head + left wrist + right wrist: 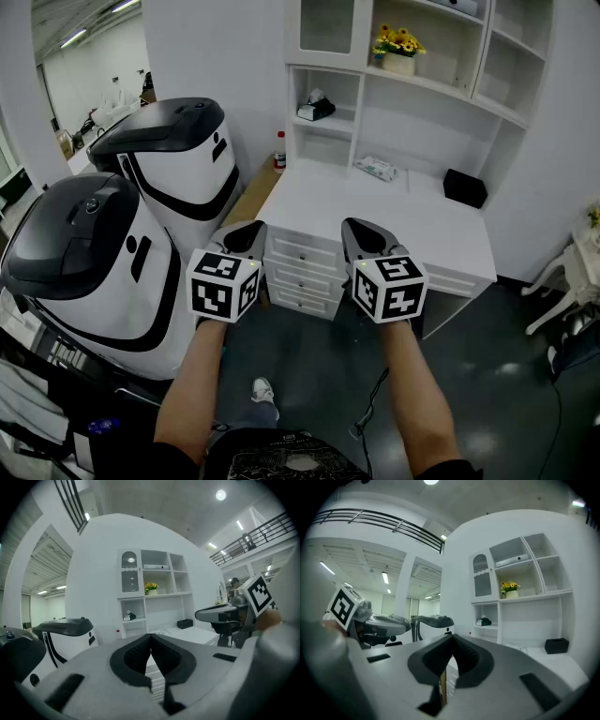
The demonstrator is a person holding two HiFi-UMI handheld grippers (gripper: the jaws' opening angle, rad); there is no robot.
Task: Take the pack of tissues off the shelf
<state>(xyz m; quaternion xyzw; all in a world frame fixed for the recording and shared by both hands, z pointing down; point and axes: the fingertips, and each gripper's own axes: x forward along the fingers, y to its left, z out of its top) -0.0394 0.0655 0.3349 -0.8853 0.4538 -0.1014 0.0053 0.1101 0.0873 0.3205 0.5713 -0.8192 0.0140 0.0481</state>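
Reaching from here risks a wrong pick. The pack of tissues [377, 169], a flat, soft, crinkly-looking wrapper, lies on the white counter [441, 234] beneath the shelf [427, 86], while a dark boxy tissue holder [316, 108] sits higher up to its left. The left hand-held gripper [246, 232] and right hand-held gripper [360, 232] are both closed, empty and well apart from the pack. Their hard ribbed pads [133, 657] could slip on the soft film.

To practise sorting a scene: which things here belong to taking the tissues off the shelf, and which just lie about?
Job: pack of tissues, shelf unit, left claw, right claw, both shut.
Lying about: flower pot, bottle, black box, white machines.
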